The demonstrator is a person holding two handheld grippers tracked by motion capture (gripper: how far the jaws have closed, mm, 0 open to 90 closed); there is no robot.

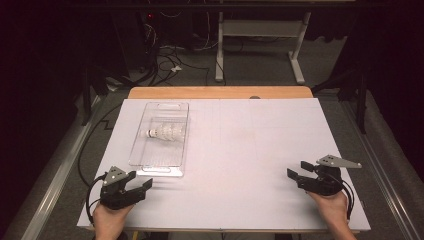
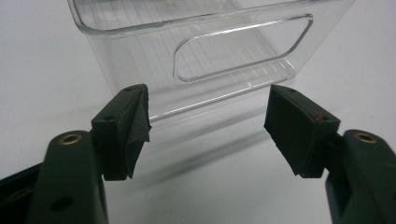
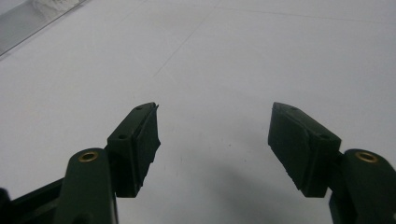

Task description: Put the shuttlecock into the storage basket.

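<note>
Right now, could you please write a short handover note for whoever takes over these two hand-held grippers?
Left gripper: open, holding nothing, resting near the table's front left, just short of the clear plastic rectangular bin.
Right gripper: open, holding nothing, near the front right of the white table, well apart from the bin.
White feathered shuttlecock: lying on its side inside the bin.
Done: the shuttlecock is in the bin.
Left: probably only moving the bin by its handle cut-out, if that is wanted.

The white rectangular table top [image 1: 240, 150] is evenly lit from above while the far floor and both side edges of the high view sink into near black. In the gripper views the near black jaws are soft and out of focus, casting faint grey shadows. The clear plastic rectangular bin [image 2: 210, 51] carries pale glare streaks along its rim.
</note>
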